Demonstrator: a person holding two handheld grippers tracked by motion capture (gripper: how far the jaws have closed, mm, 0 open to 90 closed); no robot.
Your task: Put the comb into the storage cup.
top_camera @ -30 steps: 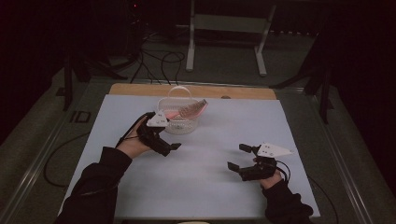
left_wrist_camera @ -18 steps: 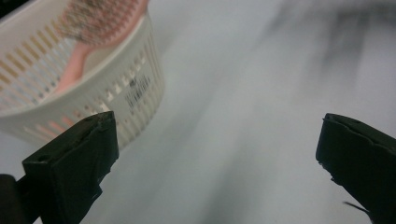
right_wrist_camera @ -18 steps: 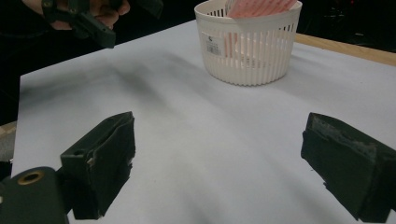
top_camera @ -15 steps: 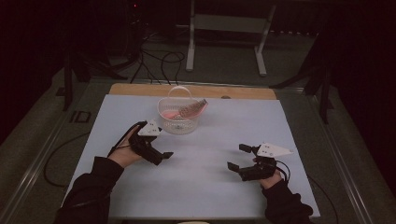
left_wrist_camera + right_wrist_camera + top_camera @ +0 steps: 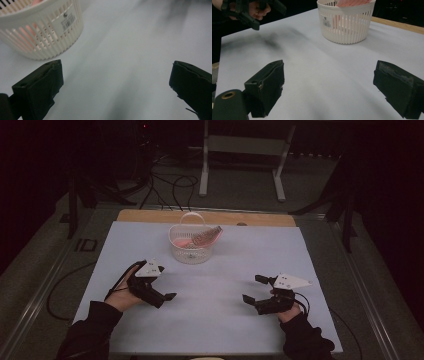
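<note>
Basket (image 5: 192, 251): white slatted plastic, handle upright, stands at 12 o'clock on pale surface (image 5: 220, 320), near far edge. Inside we see pink item plus ribbed reddish piece (image 5: 207, 236) leaning over rim toward 2 o'clock. Left hand-held gripper (image 5: 162, 297) low over surface at 8 o'clock of basket, jaws wide, gripping nothing; hand wrapped round its body. Right hand-held gripper (image 5: 252, 289) at 4 o'clock of basket, well apart, jaws wide, nothing between; we see dark sleeves at 6 o'clock.

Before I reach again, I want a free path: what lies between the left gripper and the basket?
Bare white table, seen in the left gripper view between the left gripper and basket.
</note>
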